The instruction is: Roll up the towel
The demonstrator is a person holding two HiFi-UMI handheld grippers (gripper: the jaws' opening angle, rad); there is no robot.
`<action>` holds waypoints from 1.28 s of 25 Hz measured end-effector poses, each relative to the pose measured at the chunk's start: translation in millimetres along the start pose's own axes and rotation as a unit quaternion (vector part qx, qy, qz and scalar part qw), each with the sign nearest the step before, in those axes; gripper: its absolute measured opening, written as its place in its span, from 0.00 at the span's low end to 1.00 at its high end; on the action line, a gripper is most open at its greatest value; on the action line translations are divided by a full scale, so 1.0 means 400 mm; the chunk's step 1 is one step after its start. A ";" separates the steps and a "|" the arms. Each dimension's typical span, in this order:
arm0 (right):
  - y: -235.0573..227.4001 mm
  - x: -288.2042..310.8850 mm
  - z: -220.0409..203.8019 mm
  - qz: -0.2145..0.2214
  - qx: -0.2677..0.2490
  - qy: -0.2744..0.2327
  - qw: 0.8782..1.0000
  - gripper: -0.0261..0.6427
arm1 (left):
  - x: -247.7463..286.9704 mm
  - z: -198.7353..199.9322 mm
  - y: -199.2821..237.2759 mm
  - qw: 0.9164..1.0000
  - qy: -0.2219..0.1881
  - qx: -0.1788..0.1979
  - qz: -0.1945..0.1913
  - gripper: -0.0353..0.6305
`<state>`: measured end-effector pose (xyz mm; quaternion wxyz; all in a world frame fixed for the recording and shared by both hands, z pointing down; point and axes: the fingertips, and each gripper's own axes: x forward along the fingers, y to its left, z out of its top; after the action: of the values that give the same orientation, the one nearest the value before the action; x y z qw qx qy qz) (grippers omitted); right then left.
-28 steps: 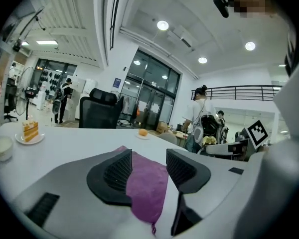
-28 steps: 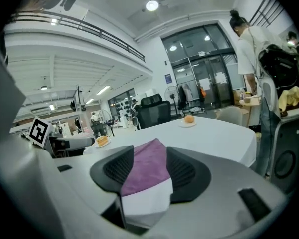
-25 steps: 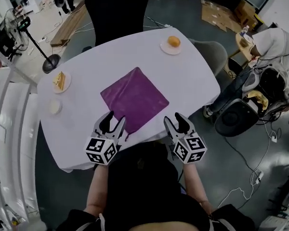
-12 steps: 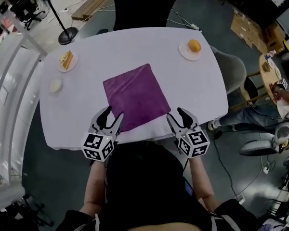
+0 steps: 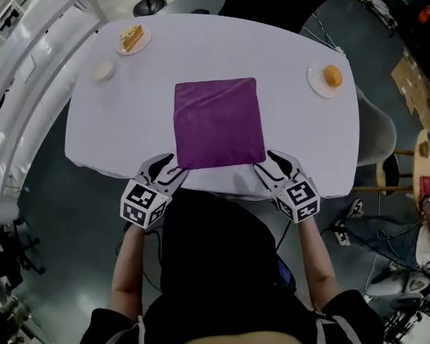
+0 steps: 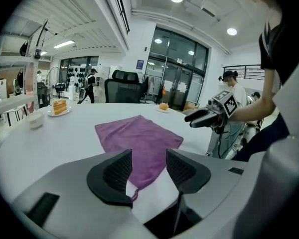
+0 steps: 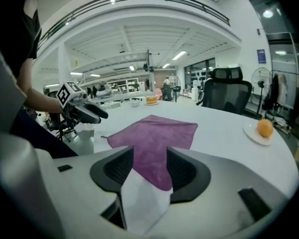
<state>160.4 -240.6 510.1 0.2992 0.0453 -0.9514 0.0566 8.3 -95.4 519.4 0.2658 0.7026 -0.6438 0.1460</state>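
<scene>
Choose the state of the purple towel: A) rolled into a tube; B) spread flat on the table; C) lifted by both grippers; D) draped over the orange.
B: the towel lies flat and unrolled on the table, with the left gripper and right gripper open at its near corners.

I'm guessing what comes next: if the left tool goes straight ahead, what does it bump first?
Probably the purple towel: its near corner lies just ahead of the left tool, lined up with the open jaws.
</scene>
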 end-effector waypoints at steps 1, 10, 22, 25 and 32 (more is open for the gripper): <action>-0.006 0.005 -0.003 0.010 -0.015 0.006 1.000 0.37 | 0.002 -0.013 -0.002 1.000 0.012 0.007 -0.002 0.38; -0.015 0.032 -0.087 0.089 -0.169 0.090 0.977 0.37 | 0.025 -0.141 -0.005 0.983 0.131 0.126 -0.033 0.38; -0.013 0.096 -0.193 0.186 -0.284 0.217 0.915 0.36 | 0.088 -0.212 0.014 0.944 0.229 0.204 -0.118 0.38; -0.017 0.099 -0.204 0.202 -0.289 0.236 0.906 0.36 | 0.097 -0.216 0.004 0.936 0.240 0.214 -0.142 0.38; -0.034 0.132 -0.200 0.218 -0.283 0.269 0.894 0.28 | 0.119 -0.214 0.033 0.928 0.248 0.228 -0.157 0.26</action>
<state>164.0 -245.9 606.5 0.5239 -0.2666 -0.7965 -0.1417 13.1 -87.0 617.9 0.2691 0.7776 -0.3883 0.4149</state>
